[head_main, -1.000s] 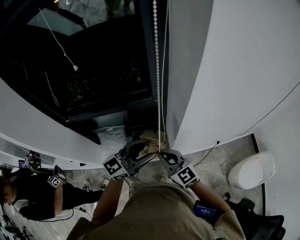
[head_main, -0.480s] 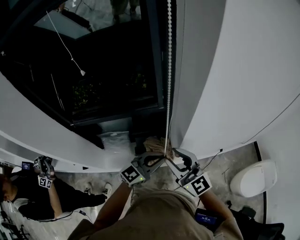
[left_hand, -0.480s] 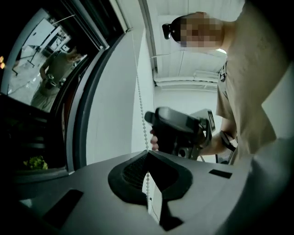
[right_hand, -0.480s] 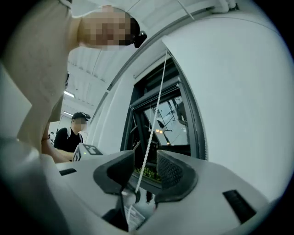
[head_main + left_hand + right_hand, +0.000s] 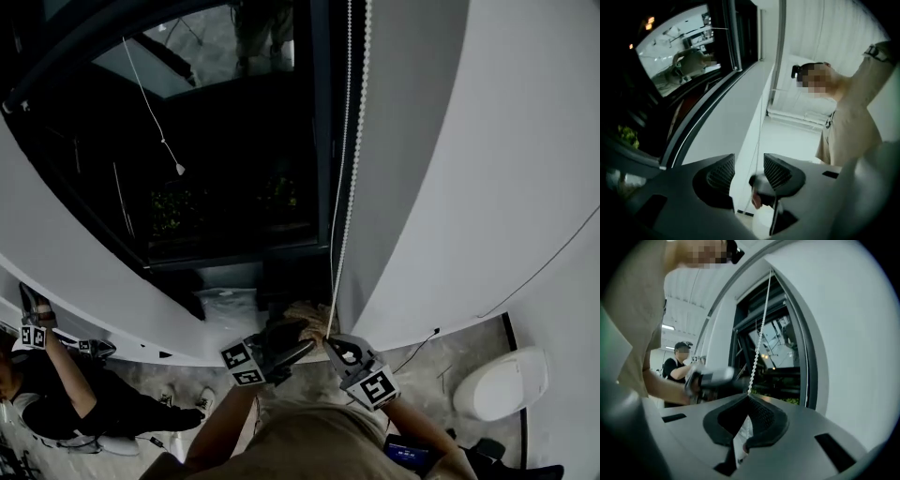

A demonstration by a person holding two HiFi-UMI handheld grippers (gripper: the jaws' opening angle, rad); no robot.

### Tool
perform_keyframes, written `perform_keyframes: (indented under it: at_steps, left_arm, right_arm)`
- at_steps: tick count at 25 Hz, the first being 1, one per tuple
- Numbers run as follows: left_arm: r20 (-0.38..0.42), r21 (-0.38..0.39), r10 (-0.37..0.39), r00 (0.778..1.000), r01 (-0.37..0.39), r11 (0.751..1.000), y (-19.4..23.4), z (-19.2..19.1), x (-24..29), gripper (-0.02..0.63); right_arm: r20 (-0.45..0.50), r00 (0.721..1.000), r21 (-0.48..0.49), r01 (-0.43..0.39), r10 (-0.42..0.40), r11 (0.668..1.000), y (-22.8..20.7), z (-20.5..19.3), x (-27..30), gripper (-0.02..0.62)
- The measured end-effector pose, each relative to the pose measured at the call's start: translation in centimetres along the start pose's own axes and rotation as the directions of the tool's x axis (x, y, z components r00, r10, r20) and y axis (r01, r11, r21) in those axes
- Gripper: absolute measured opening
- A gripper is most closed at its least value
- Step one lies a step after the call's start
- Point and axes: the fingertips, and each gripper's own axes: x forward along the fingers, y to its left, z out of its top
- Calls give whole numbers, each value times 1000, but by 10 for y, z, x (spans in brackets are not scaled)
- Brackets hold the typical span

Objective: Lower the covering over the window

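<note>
A white bead chain (image 5: 349,187) hangs down the window frame's right side, between the dark window (image 5: 216,169) and the white wall (image 5: 469,187). My right gripper (image 5: 330,343) is shut on the chain's lower part; in the right gripper view the beads (image 5: 757,350) run straight up from the closed tips of that gripper (image 5: 749,397). My left gripper (image 5: 302,347) is just left of it, its jaws opening. In the left gripper view a thin cord (image 5: 760,136) passes between the spread jaws of that gripper (image 5: 749,161) without touching the pads.
Another thin cord with a small pull (image 5: 178,169) shows in the dark glass. A second person (image 5: 56,394) with grippers sits on the floor at lower left. A white rounded object (image 5: 492,382) lies at lower right. A ledge (image 5: 112,300) runs under the window.
Both grippers sit lower in the head view than before and more of the window shows above them. The person at lower left has raised an arm.
</note>
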Motion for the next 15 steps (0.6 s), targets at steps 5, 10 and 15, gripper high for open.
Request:
perform_keyframes:
  at_steps: [5, 10, 15]
  left_arm:
    - [-139, 279, 12, 990, 27, 960, -26, 27, 51, 151]
    - [-283, 293, 104, 953, -17, 956, -1, -42, 43, 14]
    - [-225, 198, 132, 965, -87, 976, 5, -51, 15, 14]
  right_arm:
    - [-86, 993, 14, -74, 75, 997, 22, -20, 8, 8]
    - [-40, 999, -122, 27, -32, 992, 9, -20, -8, 12]
    - [-95, 995, -50, -18, 13, 999, 25, -44, -11, 5]
